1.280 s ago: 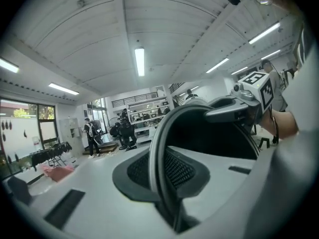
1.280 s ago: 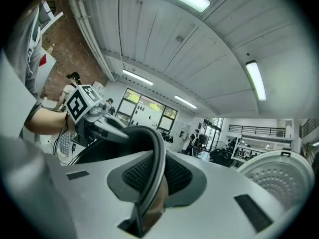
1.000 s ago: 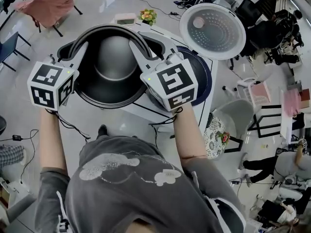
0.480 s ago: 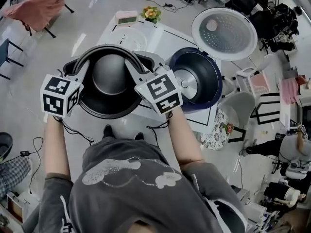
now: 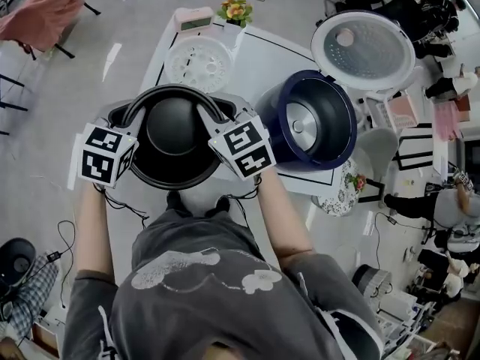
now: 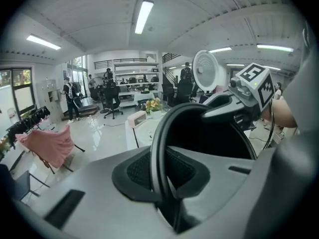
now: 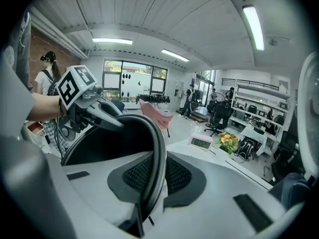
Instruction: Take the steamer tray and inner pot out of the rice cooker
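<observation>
I hold the dark inner pot (image 5: pixel 174 126) by its rim, above the near left part of the white table (image 5: pixel 262 58). My left gripper (image 5: pixel 124 115) is shut on the left rim (image 6: pixel 158 148) and my right gripper (image 5: pixel 217 115) on the right rim (image 7: pixel 158 153). The right jaws have just been closing further, with the rim between them. The navy rice cooker (image 5: pixel 330 137) stands to the right with nothing inside, its round lid (image 5: pixel 363 49) raised behind it. The white perforated steamer tray (image 5: pixel 199 62) lies on the table beyond the pot.
A pink clock (image 5: pixel 195 21) and a small flower pot (image 5: pixel 235 10) stand at the table's far edge. Cables trail on the floor at the left, and a white chair (image 5: pixel 375 167) and seated people are at the right.
Both grippers and the pot have come down and toward me, away from the cooker. The steamer tray behind the pot has come into sight.
</observation>
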Demonstrator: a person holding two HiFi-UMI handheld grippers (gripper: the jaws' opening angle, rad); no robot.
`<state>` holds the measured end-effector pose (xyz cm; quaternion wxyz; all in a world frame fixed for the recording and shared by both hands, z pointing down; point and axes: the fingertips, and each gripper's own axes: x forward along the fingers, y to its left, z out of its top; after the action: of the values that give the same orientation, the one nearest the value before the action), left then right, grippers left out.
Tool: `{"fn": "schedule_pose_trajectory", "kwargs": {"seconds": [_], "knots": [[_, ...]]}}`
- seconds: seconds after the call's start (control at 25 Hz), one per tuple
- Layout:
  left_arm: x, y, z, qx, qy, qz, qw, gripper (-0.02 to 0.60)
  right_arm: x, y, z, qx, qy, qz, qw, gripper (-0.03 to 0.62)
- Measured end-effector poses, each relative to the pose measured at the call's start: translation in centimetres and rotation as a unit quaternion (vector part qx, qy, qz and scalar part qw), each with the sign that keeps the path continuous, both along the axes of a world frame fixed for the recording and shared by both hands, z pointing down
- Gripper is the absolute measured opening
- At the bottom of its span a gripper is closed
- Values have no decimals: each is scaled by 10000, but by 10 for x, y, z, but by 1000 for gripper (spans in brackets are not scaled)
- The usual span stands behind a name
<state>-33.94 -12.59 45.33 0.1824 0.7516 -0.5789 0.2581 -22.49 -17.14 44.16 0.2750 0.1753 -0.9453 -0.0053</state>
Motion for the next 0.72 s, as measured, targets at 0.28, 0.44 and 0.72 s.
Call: {"fn": "schedule_pose_trajectory", "kwargs": {"seconds": [0.28,0.44,0.72], "knots": [[-7,-17,30,-256,244,119,9993,51,-6,-15,29,-314,217,164,9991,72],[-9,-30,39,-380,322,185,9986,51,-8,-28,37,-576,242,309,9976,72],[-9,-47,54,-805,360,388,9953,51,-6,-44,54,-914,593,485,9929,72]]}}
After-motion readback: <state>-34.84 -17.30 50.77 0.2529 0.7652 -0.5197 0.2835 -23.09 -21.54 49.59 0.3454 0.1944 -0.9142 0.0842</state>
